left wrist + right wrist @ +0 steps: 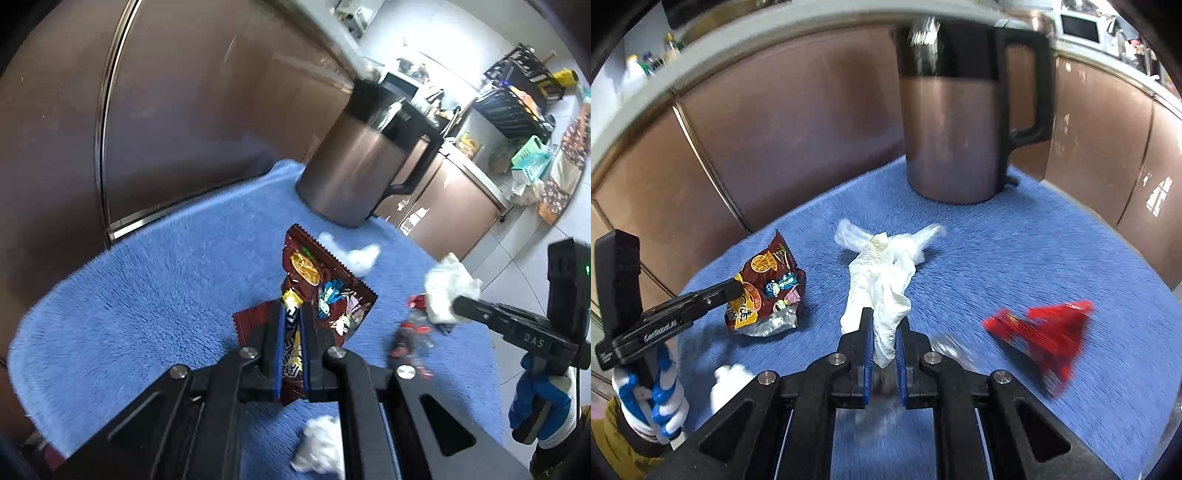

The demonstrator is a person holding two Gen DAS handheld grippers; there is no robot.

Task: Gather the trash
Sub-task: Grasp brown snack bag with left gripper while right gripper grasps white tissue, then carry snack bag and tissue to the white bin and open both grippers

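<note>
My left gripper point(292, 314) is shut on a dark red snack wrapper point(325, 280), held over the blue fleece mat point(147, 295). The wrapper also shows in the right wrist view point(764, 284), with the left gripper point(733, 288) on it. My right gripper point(884, 317) is shut on a crumpled white tissue point(882, 288); it shows in the left wrist view point(456, 308) holding the tissue point(443, 291). A red wrapper point(1049, 332) lies to the right, blurred. A clear plastic scrap point(849, 236) lies behind the tissue.
A metal jug with a black handle point(953, 129) stands at the mat's far edge. A small white wad point(731, 380) lies near the front left. Another white wad point(354, 254) lies by the jug. Brown cabinet fronts point(794, 129) rise behind the mat point(1034, 240).
</note>
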